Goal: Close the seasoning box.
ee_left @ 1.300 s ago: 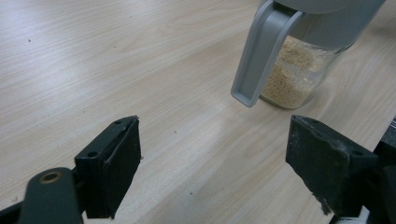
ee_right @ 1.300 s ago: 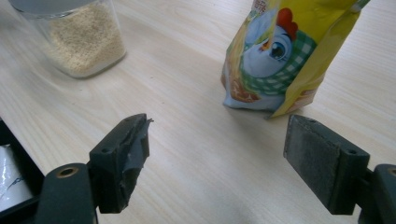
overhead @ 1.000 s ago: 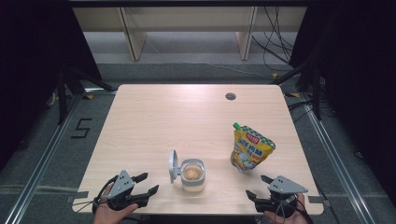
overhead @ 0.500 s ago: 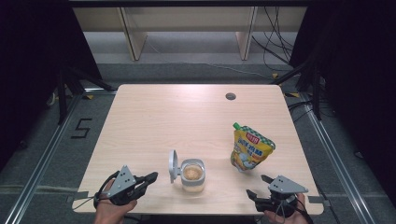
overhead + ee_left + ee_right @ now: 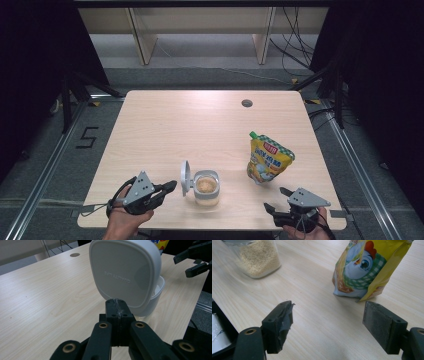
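While the left tongs [image 5: 169, 187] stand fully closed on nothing, their jaws pressed together in the left gripper view, they point at the lid [image 5: 126, 272] of the jar [image 5: 206, 186] from just to its left, near the front edge of the surface [image 5: 165, 120]. No contact with the lid can be confirmed; the tips are close to it but look apart. Right tongs [image 5: 276, 199] sit at the near right corner, jaws spread wide and empty, well short of the pouch [image 5: 268, 158].

Jar: upright, near centre, lid flipped up on its left side and standing roughly vertical. Pale granules [image 5: 258, 258] fill it about two-thirds, judging from the right gripper view. Pouch: upright to the right of the jar and slightly farther back, green cap [image 5: 253, 134] apparently in place.

Assessment: closed left tongs beside the raised lid suggest that pushing the lid down is the step in hand. That closure is not done; the jar is open. Neither item is gripped. Whether the pouch has a part to play cannot be told; it is untouched.
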